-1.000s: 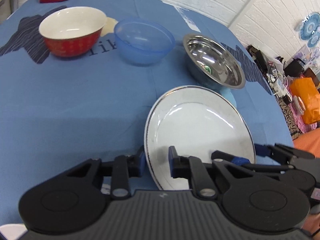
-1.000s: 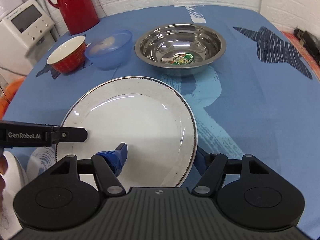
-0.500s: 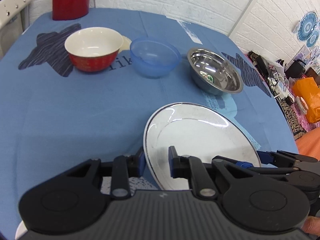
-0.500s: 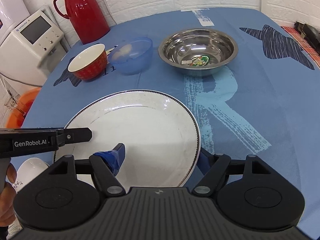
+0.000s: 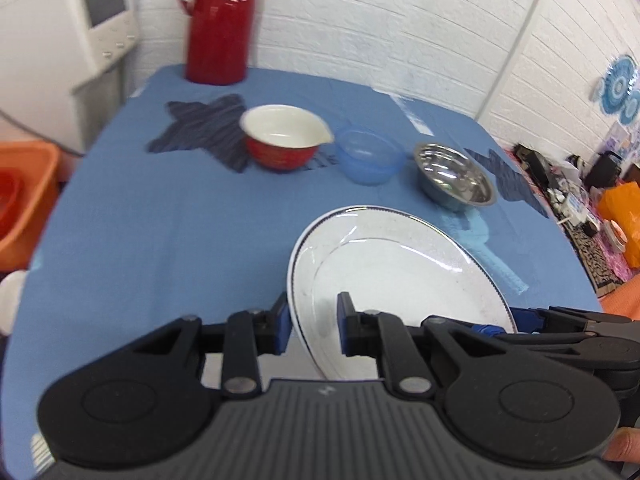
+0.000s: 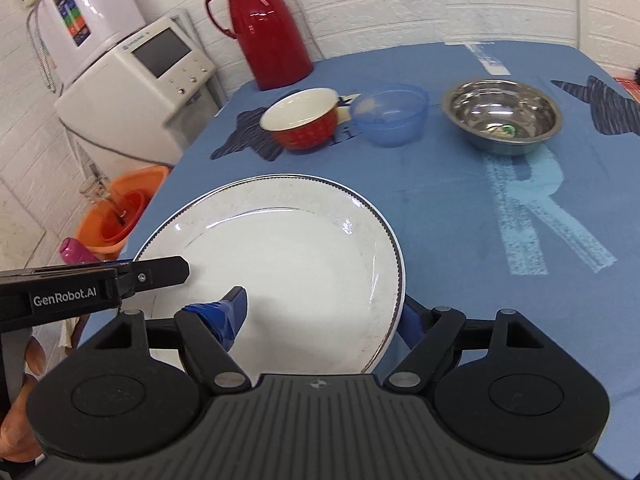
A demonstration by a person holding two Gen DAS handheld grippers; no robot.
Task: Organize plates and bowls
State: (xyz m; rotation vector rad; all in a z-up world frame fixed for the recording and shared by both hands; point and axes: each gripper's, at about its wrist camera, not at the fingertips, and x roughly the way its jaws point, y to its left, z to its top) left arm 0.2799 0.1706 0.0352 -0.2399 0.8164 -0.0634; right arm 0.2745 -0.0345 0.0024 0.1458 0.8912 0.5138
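A white plate (image 5: 400, 276) with a dark beaded rim is held tilted above the blue tablecloth (image 5: 160, 220). My left gripper (image 5: 312, 326) is shut on its near left rim. My right gripper (image 6: 320, 316) is shut on the plate (image 6: 288, 248) at its near right rim, one finger on top and one underneath. Each gripper also shows from the side in the other's view. At the far side, three bowls stand in a row: a red bowl (image 5: 280, 144) with a white inside, a clear blue bowl (image 5: 370, 156) and a steel bowl (image 5: 454, 178).
A red thermos jug (image 6: 266, 24) stands at the table's far end. Left of the table are a white appliance (image 6: 140, 80) and, on the floor, an orange basin (image 6: 120, 216). Clutter and an orange bag (image 5: 620, 208) lie to the right.
Both grippers have risen and drawn back with the plate between them. The three bowls now look smaller and farther off, and the thermos and appliance have come into view.
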